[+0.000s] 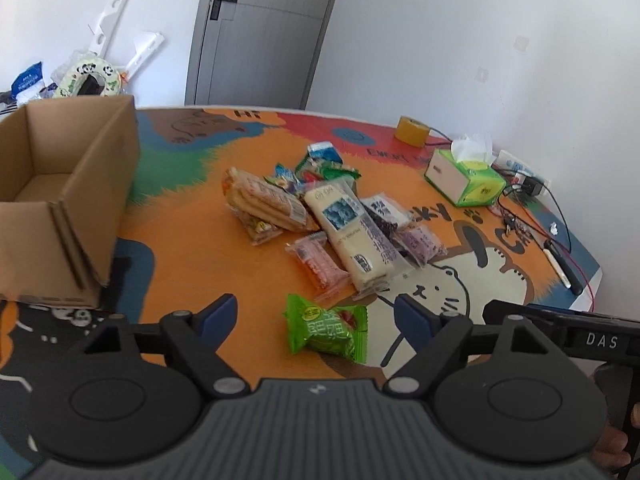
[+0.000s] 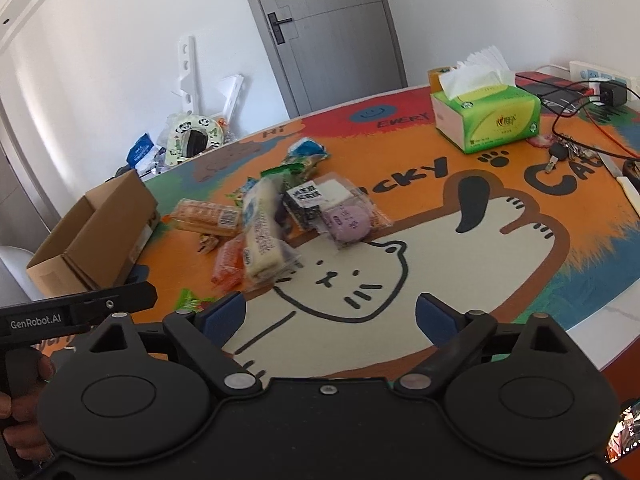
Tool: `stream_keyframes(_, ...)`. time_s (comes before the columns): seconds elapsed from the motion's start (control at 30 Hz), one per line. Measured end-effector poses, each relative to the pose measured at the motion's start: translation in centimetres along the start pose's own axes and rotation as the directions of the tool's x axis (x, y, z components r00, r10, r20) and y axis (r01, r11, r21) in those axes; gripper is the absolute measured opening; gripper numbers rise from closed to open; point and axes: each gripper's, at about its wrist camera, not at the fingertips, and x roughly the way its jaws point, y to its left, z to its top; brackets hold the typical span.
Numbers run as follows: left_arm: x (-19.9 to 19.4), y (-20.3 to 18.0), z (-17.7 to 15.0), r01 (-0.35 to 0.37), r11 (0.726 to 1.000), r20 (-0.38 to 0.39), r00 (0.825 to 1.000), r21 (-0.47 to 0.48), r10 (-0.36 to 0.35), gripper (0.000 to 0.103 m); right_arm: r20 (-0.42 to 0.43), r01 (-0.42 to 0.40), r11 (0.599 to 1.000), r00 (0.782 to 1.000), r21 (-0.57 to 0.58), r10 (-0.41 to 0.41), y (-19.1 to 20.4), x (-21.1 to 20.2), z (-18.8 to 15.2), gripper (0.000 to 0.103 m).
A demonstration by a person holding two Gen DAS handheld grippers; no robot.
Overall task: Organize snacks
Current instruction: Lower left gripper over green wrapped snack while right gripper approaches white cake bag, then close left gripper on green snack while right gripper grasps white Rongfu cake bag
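A pile of wrapped snacks lies mid-table: a long white bread pack, a biscuit pack, an orange pack, a purple pastry and green and blue packets behind. A green candy packet lies apart, between the fingers of my open left gripper. An open cardboard box stands at the left. My right gripper is open and empty above the cat drawing.
A green tissue box, a tape roll, a power strip with cables and keys sit at the table's right. The colourful mat covers the table. A grey door is behind.
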Motion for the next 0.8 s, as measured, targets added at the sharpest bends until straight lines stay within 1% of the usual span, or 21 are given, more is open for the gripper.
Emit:
stream_keyframes(0.13, 1.4, -0.3, -0.2, 0.007, 1.000, -0.019, 1.000, -0.003, -0.007, 0.077, -0.001, 0.001, 1.000, 1.000, 0.008, -0.001, -0.5, 0.8, -0.1, 0.082)
stream_keyframes(0.3, 2.9, -0.4, -0.5, 0.002, 1.000, -0.042, 0.999, 0.002, -0.002, 0.076, -0.019, -0.015, 1.000, 1.000, 0.020, 0.015, -1.0, 1.9, -0.3, 0.072)
stream_keyframes(0.5, 4.8, -0.4, -0.8, -0.013, 1.000, -0.061, 0.998, 0.001, 0.013, 0.074, -0.043, -0.016, 0.999, 0.999, 0.028, 0.017, -1.3, 3.3, -0.5, 0.070)
stream_keyframes(0.6, 5.2, -0.6, -1.0, -0.022, 1.000, -0.046, 0.999, 0.022, 0.023, 0.074, -0.052, -0.017, 1.000, 0.998, 0.026, 0.018, -1.3, 3.7, -0.6, 0.070)
stream_keyframes(0.63, 5.3, -0.7, -1.0, -0.024, 0.999, -0.040, 0.999, 0.025, 0.025, 0.071, -0.052, -0.017, 1.000, 0.998, 0.026, 0.019, -1.2, 3.9, -0.6, 0.070)
stream_keyframes(0.67, 5.3, -0.7, -1.0, -0.031, 0.999, -0.036, 0.999, 0.029, 0.032, 0.066, -0.050, -0.016, 1.000, 0.999, 0.024, 0.017, -1.2, 4.0, -0.5, 0.070)
stream_keyframes(0.77, 5.3, -0.6, -1.0, -0.032, 0.999, -0.026, 0.999, 0.033, 0.033, 0.054, -0.051, -0.021, 1.000, 0.998, 0.022, 0.022, -1.0, 4.3, -0.3, 0.070)
stream_keyframes(0.8, 5.3, -0.5, -1.0, -0.028, 0.999, -0.023, 0.999, 0.028, 0.029, 0.052, -0.052, -0.023, 1.000, 0.998, 0.020, 0.024, -0.9, 4.5, -0.3, 0.070)
